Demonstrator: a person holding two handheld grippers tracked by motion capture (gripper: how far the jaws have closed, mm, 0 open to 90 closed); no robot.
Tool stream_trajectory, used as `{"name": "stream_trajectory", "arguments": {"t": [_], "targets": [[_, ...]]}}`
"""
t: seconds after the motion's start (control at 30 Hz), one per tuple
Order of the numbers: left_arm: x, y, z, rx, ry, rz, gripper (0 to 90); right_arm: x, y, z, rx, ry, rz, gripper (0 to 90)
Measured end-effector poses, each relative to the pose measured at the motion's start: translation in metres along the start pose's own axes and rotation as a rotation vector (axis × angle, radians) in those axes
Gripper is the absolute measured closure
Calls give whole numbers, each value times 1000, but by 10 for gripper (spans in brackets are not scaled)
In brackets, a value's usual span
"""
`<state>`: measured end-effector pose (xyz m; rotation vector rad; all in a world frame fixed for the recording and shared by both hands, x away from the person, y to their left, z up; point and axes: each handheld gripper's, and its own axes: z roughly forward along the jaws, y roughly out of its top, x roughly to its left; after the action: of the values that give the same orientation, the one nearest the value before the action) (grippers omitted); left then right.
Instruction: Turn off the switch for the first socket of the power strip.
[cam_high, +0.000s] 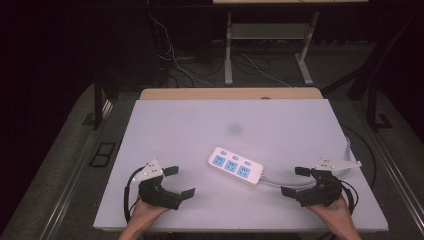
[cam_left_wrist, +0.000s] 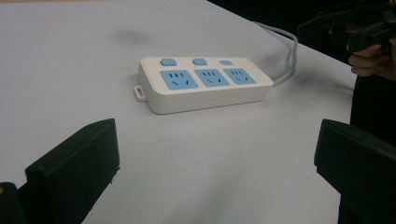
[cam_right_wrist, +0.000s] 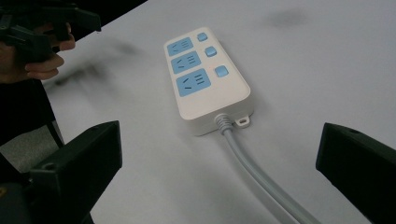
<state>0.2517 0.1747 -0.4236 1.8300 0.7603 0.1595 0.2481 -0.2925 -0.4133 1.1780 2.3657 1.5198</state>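
A white power strip (cam_high: 235, 165) with three blue sockets and three blue switches lies flat near the middle of the white table (cam_high: 200, 125). Its grey cable (cam_high: 280, 181) runs off to the right. My left gripper (cam_high: 178, 181) rests at the front left, open and empty, jaws pointing toward the strip (cam_left_wrist: 201, 81). My right gripper (cam_high: 296, 181) sits at the front right, also open with nothing between its jaws, facing the strip's cable end (cam_right_wrist: 208, 79). Both grippers stand apart from the strip.
The cable (cam_right_wrist: 261, 179) passes between my right jaws along the tabletop and loops off the table's right edge (cam_high: 350, 145). A wooden strip (cam_high: 230, 93) borders the far edge. Beyond it stand a metal frame (cam_high: 267, 45) and loose floor cables.
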Motion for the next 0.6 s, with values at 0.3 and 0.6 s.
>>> {"name": "stream_trajectory", "arguments": {"t": [0.3,0.6], "targets": [[0,-1,-1,4,0,0,0,-1,1,0,1,12,7,3],[1,-1,-1,6,-1,-1,0,-2,1,-1,5,18,12,3]]}}
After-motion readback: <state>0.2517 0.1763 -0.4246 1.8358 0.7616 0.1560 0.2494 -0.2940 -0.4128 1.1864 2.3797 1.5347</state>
